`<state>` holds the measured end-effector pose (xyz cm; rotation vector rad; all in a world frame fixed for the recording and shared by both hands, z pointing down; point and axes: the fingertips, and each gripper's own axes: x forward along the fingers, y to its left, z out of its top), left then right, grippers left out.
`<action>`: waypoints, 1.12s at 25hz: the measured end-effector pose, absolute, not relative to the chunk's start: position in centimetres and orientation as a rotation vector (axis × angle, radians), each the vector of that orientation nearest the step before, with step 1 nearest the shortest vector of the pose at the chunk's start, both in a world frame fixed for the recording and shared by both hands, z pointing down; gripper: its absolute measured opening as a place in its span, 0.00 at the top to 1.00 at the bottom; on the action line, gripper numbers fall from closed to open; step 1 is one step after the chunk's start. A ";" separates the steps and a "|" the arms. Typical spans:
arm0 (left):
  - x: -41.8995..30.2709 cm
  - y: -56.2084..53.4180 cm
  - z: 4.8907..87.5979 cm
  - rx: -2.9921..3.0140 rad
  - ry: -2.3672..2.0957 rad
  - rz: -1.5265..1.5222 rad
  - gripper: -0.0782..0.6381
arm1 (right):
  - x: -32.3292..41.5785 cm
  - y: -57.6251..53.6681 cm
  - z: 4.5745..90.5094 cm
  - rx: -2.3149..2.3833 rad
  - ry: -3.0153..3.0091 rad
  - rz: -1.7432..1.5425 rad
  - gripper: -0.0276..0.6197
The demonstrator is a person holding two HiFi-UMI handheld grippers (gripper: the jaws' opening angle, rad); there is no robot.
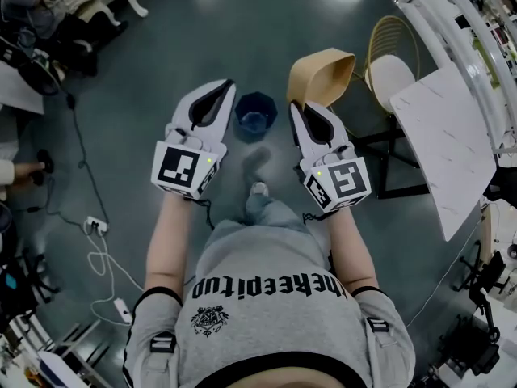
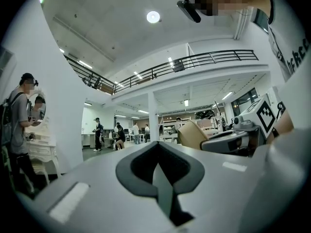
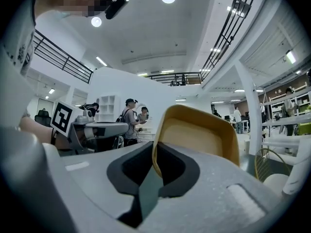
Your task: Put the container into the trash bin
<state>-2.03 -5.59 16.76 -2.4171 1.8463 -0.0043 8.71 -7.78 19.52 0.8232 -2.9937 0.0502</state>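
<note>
Pinched the container (image 1: 321, 75) in right tongs (image 1: 296, 107); left tongs (image 1: 226, 86) pressed together, empty; not yet dropped into trash bin (image 1: 257, 97).

Dim bluish head view, bright ceiling lamps (image 2: 153, 17) glaring in gripper views, fisheye vignetted edges, near jaws soft

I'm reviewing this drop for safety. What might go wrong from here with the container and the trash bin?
1. The right gripper pinches the container only by its rim, so it may swing or slip out early.
2. In the head view the container hangs right of the trash bin, not over it; released now, it would likely hit the floor.
</note>
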 end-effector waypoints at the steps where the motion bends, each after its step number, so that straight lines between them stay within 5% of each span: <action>1: -2.2 -6.1 16.6 -2.409 1.852 -0.006 0.86 | 8.5 -8.3 19.5 0.813 -2.998 0.051 0.92; 28: -9.9 -13.0 18.9 -2.659 1.669 -0.021 0.86 | -0.7 -13.1 23.3 0.943 -2.838 0.166 0.92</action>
